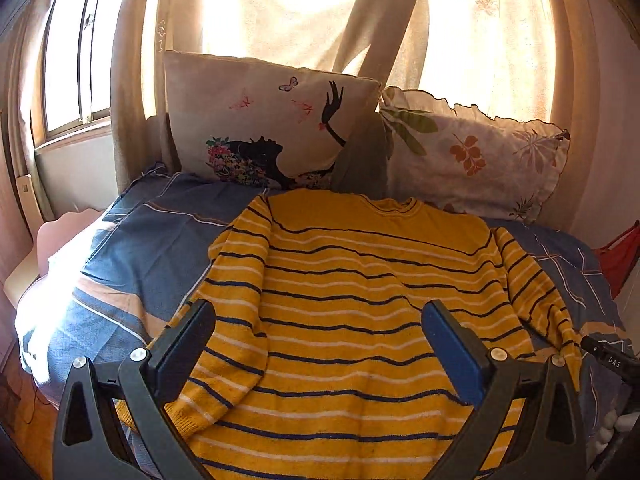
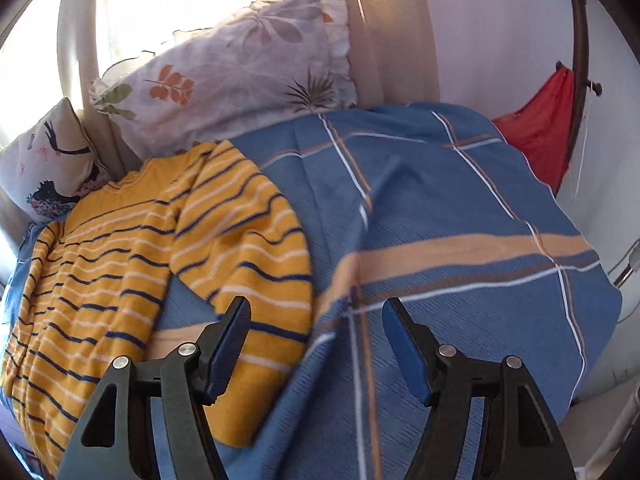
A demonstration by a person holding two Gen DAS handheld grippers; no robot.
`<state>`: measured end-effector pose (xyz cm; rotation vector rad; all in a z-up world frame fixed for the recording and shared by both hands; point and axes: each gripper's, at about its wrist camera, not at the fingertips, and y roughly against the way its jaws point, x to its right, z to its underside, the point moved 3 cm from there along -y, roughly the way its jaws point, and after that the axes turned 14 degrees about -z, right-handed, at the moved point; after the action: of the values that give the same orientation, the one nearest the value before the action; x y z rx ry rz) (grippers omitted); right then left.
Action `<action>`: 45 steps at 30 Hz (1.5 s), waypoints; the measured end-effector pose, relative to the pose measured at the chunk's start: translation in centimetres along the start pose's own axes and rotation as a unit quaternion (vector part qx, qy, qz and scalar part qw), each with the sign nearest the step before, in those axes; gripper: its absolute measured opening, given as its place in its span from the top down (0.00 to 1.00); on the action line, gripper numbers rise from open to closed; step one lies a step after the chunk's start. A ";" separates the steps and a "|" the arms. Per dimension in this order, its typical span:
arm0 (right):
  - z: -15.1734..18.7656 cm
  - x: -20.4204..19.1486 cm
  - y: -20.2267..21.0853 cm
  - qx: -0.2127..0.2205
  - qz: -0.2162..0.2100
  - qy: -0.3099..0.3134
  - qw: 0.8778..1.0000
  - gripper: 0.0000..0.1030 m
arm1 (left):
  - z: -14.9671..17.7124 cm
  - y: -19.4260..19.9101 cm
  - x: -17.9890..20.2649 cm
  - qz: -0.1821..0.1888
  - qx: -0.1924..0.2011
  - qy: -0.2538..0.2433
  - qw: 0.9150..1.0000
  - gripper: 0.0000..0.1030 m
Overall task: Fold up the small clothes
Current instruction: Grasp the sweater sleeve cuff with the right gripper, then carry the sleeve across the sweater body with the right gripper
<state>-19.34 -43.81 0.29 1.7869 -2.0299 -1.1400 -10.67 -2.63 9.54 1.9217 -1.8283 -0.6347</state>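
Observation:
A yellow sweater (image 1: 352, 280) with dark blue and white stripes lies flat on the bed, neck toward the pillows. Its left sleeve (image 1: 232, 320) is folded down along the body. My left gripper (image 1: 318, 314) hovers above the sweater's lower middle, open wide, with nothing between its blue pads. In the right wrist view the sweater (image 2: 92, 280) lies at the left and its right sleeve (image 2: 256, 248) spreads outward onto the bedspread. My right gripper (image 2: 316, 314) is open above the sleeve's cuff end, its left finger (image 2: 228, 340) over the cuff, and nothing is gripped.
The bed carries a blue plaid bedspread (image 2: 460, 240). Two pillows stand at the head: a butterfly print one (image 1: 264, 120) and a leaf print one (image 1: 472, 152). Curtains and a bright window lie behind. A red cloth (image 2: 540, 140) hangs at the right by the wall.

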 end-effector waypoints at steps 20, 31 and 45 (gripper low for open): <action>-1.2 -2.5 -2.4 -0.043 -0.026 0.069 0.996 0.80 | 0.1 -3.7 2.9 0.001 -0.028 -0.031 0.999 0.00; -11.2 10.2 1.7 0.031 0.190 0.014 0.981 0.81 | -1.1 -4.0 -0.5 -0.022 -0.021 0.009 1.000 0.00; -14.8 -2.9 -3.4 -0.003 -0.020 0.038 0.999 0.81 | 0.0 -5.8 -3.2 -0.022 -0.047 0.031 0.998 0.00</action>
<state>-7.06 -47.09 9.11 1.8472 -1.9541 -1.0720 -6.09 0.91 6.35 1.9032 -1.6923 -0.6562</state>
